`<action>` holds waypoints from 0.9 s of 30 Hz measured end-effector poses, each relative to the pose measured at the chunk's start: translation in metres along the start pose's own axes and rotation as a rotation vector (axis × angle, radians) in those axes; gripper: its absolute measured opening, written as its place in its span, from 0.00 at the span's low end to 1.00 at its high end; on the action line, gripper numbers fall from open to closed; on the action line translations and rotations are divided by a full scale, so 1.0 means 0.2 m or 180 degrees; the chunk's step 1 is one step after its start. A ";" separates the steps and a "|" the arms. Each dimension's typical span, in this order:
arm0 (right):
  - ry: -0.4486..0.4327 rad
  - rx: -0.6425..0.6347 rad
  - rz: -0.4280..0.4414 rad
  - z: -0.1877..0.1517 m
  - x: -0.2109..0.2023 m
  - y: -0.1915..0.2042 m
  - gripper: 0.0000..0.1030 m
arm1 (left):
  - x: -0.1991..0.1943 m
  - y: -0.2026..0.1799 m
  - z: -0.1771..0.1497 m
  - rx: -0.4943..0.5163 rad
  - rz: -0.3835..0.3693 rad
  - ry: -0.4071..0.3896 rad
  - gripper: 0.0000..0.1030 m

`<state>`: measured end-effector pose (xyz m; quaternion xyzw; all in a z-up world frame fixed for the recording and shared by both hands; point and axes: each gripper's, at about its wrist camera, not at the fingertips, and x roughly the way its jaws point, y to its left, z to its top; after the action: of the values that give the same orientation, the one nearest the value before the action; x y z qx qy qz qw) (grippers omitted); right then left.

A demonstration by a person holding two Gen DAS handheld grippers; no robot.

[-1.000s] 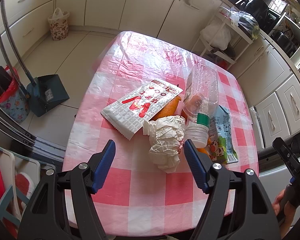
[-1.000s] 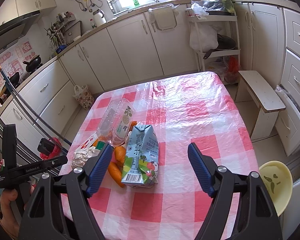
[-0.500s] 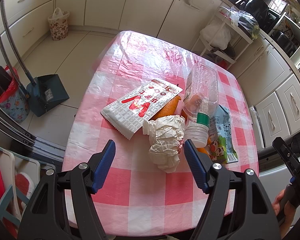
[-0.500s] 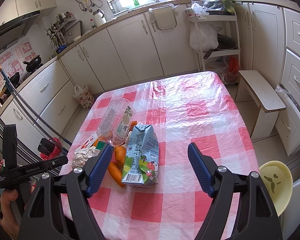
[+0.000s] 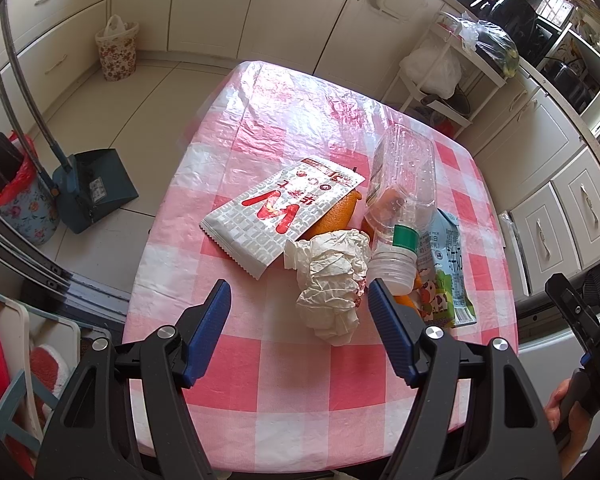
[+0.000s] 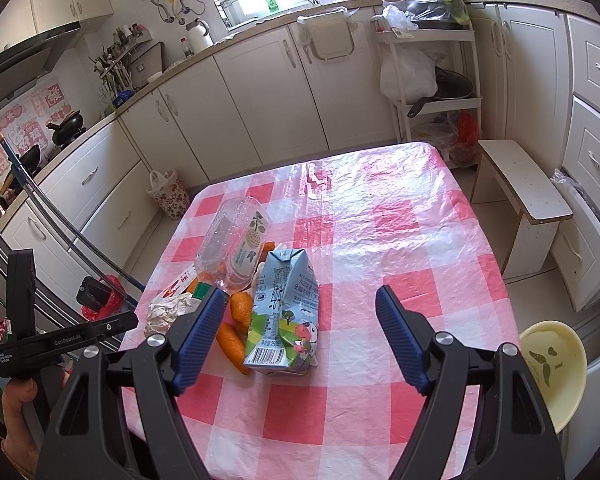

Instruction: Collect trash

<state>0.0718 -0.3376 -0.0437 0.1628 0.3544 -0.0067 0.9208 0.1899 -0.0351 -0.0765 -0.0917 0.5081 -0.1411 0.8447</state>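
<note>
A table point(image 5: 260, 360) under a glossy, crinkled plastic cloth in pink and white checks stands in a kitchen of cream cabinets point(image 6: 260, 92) and pale floor tiles. Past the left gripper point(image 5: 300, 304), off to its left on the floor, are a dark blue dustpan point(image 5: 96, 190) and a floral bin point(image 5: 20, 208) lined in red. Far ahead sits a small floral basket point(image 5: 116, 50). To the right of the right gripper point(image 6: 300, 312) are a white bench point(image 6: 520, 196) and a round pale yellow lid point(image 6: 552, 364).

The trash lies heaped on the near part of the table. Just ahead of the left gripper, nearer its right finger, is a crumpled wad of white paper point(image 5: 332, 280). Beyond it a flat, grey-and-white snack bag point(image 5: 276, 216) with red print rests on orange peel point(image 5: 336, 216). To the right lies a clear, dimpled plastic bottle point(image 5: 404, 200) on its side, green-banded neck toward the gripper, and a squashed light blue carton point(image 5: 448, 272). In the right wrist view the carton lies just ahead, nearer the left finger, with curls of peel beside it.

Both grippers hang released above the table, jaws wide, nothing between them.
</note>
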 end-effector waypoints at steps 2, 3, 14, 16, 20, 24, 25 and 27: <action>0.0000 -0.0001 0.0002 0.00 0.00 0.00 0.73 | 0.00 0.00 0.00 0.0000 -0.0001 0.0000 0.66; 0.0000 -0.0001 0.0001 0.00 0.00 0.00 0.73 | 0.00 0.00 0.00 0.0001 -0.0002 0.0000 0.66; 0.0000 -0.0003 0.0003 0.00 0.00 0.01 0.73 | 0.00 0.00 0.00 -0.0001 0.0000 -0.0001 0.66; 0.0000 -0.0001 0.0003 0.00 0.00 0.01 0.73 | 0.00 0.00 0.00 -0.0002 0.0000 0.0000 0.66; 0.0000 -0.0001 0.0005 0.00 0.00 0.01 0.73 | 0.00 0.00 0.00 0.0006 0.0000 0.0003 0.66; -0.0001 0.0000 0.0016 0.00 0.00 0.01 0.73 | 0.00 -0.01 0.00 0.0007 -0.0001 0.0004 0.66; -0.0001 -0.0001 0.0016 0.00 0.00 0.01 0.73 | 0.00 -0.01 0.00 0.0006 -0.0002 0.0004 0.66; -0.0001 -0.0002 0.0017 0.00 0.00 0.01 0.73 | 0.00 -0.01 0.00 0.0008 -0.0003 0.0004 0.66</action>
<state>0.0728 -0.3348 -0.0435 0.1633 0.3539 -0.0042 0.9209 0.1892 -0.0363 -0.0757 -0.0908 0.5084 -0.1421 0.8445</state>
